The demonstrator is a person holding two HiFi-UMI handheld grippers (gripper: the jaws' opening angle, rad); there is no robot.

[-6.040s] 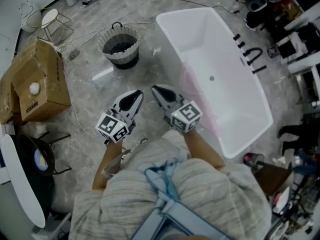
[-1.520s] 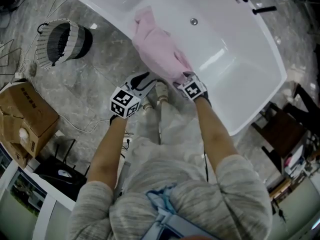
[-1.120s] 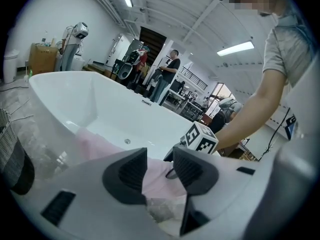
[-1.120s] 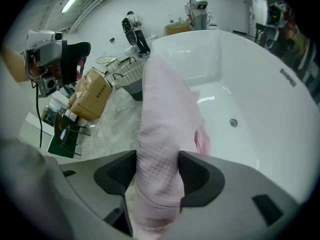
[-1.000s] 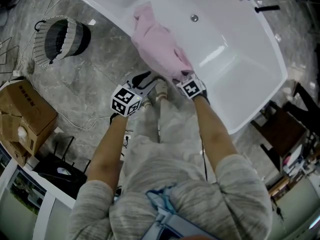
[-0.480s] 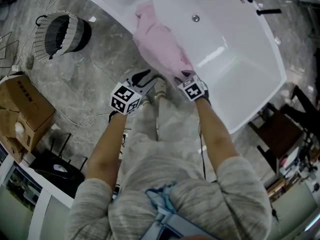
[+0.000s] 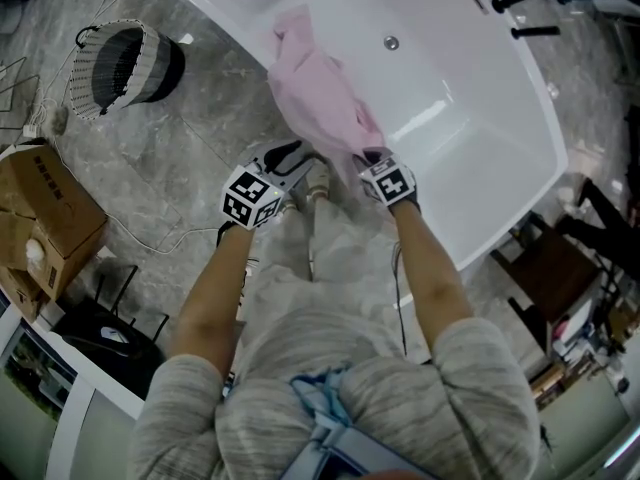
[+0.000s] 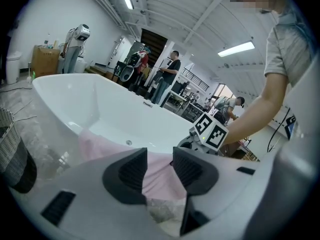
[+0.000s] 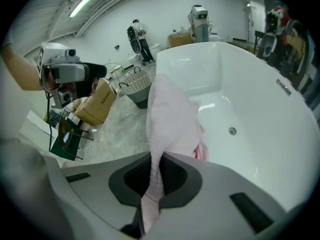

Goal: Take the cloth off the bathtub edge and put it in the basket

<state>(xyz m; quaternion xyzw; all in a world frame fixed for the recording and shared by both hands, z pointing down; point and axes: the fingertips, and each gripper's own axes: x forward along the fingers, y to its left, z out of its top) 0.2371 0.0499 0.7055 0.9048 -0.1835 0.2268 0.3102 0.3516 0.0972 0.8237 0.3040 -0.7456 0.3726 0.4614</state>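
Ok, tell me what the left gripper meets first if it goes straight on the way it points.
Most likely the pink cloth draped over the bathtub edge: it fills the gap between the left gripper's open jaws. How near it lies is unclear.

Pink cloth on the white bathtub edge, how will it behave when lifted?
Probably floppy: the pink cloth drapes in folds over the white bathtub edge. Likely light and compressible: the right tool, jaws just closed, pinches it into a thin strip.
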